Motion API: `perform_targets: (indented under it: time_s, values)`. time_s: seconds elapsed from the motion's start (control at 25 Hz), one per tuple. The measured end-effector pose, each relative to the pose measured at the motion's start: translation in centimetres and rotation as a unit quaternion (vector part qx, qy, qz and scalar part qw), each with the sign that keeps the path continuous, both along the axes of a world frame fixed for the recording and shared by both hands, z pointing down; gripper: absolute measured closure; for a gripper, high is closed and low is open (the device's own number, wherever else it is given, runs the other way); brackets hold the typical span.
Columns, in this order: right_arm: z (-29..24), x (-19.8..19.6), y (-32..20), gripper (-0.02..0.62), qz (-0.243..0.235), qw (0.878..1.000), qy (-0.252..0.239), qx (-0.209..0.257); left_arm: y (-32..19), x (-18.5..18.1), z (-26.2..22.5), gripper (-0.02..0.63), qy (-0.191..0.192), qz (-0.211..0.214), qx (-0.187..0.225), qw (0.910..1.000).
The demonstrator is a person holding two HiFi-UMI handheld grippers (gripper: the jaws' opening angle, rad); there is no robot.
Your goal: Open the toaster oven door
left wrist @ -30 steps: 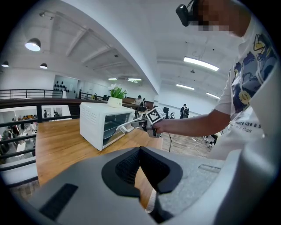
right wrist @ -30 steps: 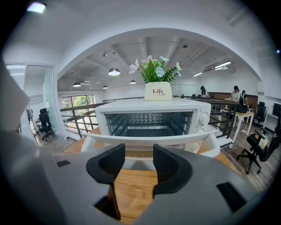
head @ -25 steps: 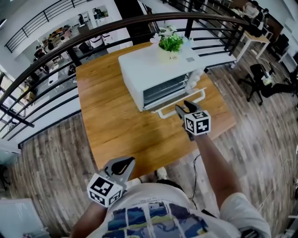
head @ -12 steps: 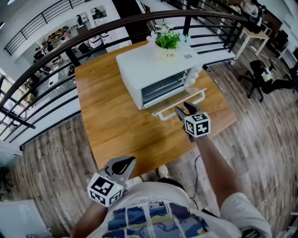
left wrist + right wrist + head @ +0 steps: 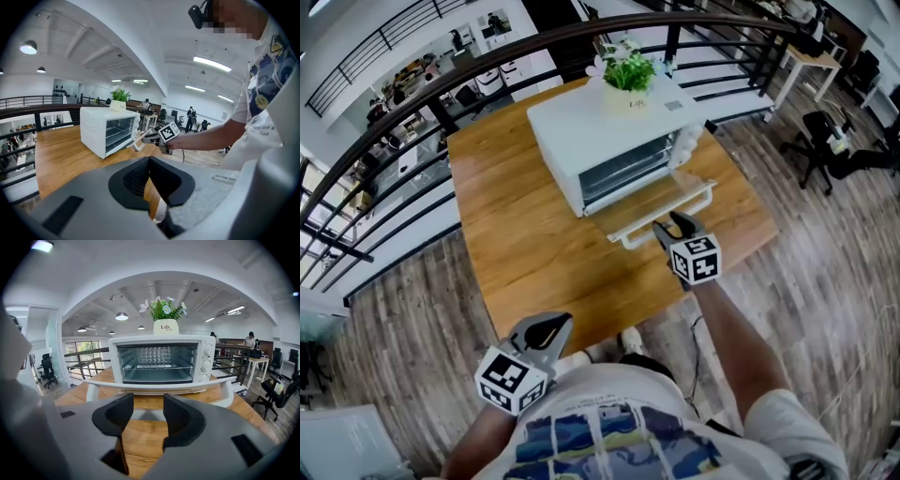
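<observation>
The white toaster oven [image 5: 600, 131] stands at the far side of the wooden table [image 5: 525, 244]. Its glass door [image 5: 649, 202] lies folded down nearly flat, and the wire rack inside shows in the right gripper view. My right gripper [image 5: 670, 222] is open just in front of the door's white handle bar [image 5: 664, 223]. In the right gripper view the handle bar [image 5: 159, 386] runs across just beyond the open right gripper [image 5: 148, 401], with nothing between the fingers. My left gripper [image 5: 555, 325] is shut and empty, held low near my body off the table's near edge, and its own view shows the left gripper [image 5: 149, 160] with the oven [image 5: 101, 130] ahead.
A white pot of flowers [image 5: 628, 80] sits on top of the oven. Two white knobs [image 5: 205, 358] are on the oven's right front. A black railing [image 5: 441, 80] curves behind the table. Wood floor surrounds the table, with office chairs [image 5: 825, 150] at the right.
The oven door has swung down from partly open to nearly flat. The right gripper stayed at the handle and drew slightly toward me. The left gripper has hardly moved.
</observation>
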State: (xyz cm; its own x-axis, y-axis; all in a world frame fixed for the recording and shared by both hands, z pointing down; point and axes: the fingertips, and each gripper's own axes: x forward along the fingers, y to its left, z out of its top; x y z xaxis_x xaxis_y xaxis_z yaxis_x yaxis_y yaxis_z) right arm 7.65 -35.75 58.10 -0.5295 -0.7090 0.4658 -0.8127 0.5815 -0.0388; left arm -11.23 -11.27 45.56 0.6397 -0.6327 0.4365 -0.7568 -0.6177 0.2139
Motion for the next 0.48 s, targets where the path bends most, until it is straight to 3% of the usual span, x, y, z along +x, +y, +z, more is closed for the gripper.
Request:
perform_targets:
  time_s: [0.48]
  values:
    - [2.3,0.8,1.2,0.396,-0.001,1.000,-0.005,0.009,-1.0,0.8,0.7,0.604,-0.005,0.009,-0.009,0.9999]
